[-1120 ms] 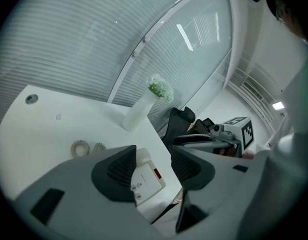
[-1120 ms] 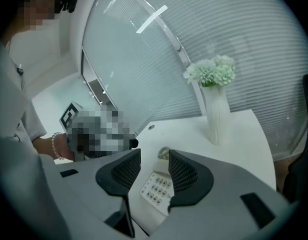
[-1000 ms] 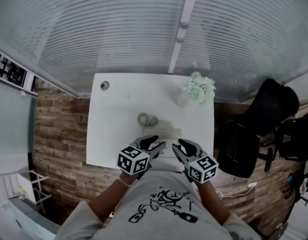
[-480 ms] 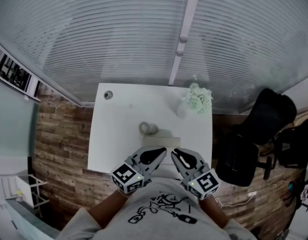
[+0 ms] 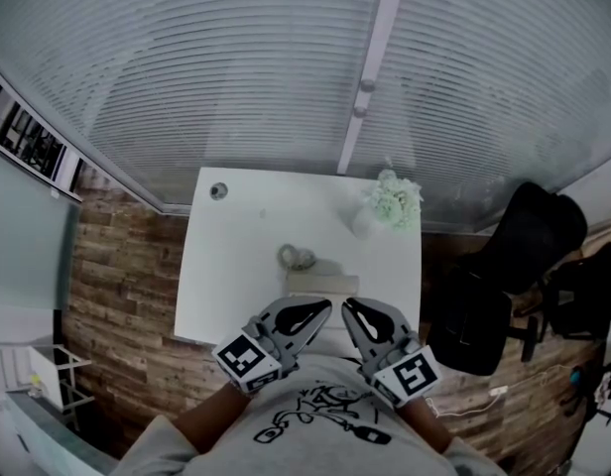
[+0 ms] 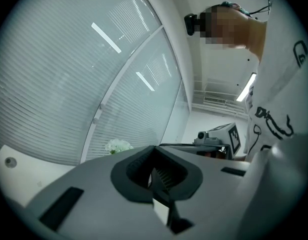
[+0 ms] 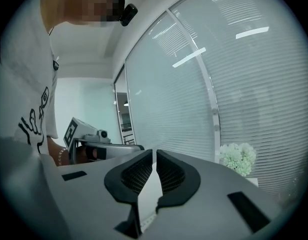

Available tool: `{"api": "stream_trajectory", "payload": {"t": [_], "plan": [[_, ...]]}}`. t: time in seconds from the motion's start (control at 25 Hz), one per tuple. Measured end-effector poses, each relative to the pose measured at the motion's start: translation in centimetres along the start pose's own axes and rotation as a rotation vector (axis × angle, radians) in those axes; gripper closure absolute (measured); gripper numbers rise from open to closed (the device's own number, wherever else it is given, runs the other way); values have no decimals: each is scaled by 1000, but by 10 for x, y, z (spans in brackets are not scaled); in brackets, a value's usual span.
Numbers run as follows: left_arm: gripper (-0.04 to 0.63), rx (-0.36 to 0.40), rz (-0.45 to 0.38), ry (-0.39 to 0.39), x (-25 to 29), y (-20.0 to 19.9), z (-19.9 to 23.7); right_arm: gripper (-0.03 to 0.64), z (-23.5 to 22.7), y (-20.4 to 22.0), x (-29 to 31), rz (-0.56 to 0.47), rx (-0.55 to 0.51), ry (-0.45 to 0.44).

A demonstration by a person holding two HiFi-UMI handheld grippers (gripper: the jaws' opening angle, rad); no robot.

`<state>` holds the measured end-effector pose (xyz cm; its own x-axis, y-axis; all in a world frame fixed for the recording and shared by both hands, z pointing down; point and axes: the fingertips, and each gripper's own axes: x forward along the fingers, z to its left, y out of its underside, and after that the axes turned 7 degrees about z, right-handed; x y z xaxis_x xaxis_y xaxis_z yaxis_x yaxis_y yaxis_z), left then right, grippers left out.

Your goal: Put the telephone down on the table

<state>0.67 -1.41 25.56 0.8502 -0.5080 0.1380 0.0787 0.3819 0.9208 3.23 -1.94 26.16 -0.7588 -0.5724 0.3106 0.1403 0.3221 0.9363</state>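
The telephone [image 5: 322,284], a flat pale slab, lies on the white table [image 5: 236,266] close to its near edge, with nothing holding it. A grey coil [image 5: 297,258], possibly its cord, sits just further in on the table, and a white flower bunch [image 5: 395,198] stands at the table's far right corner. The left gripper [image 5: 323,308] and right gripper [image 5: 348,308] hang over the near edge, both clamped shut and empty; the right's jaws have just finished closing. The task looks done. The main risk is a dipping jaw tip nudging the telephone off that edge.
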Motion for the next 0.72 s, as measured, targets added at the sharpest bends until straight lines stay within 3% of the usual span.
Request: {"api": "stream_trajectory", "payload": {"t": [0.72], "plan": [[592,8,9,-32,-7,-5,-2,568,3,-10,-8,-31,-7,29]]}}
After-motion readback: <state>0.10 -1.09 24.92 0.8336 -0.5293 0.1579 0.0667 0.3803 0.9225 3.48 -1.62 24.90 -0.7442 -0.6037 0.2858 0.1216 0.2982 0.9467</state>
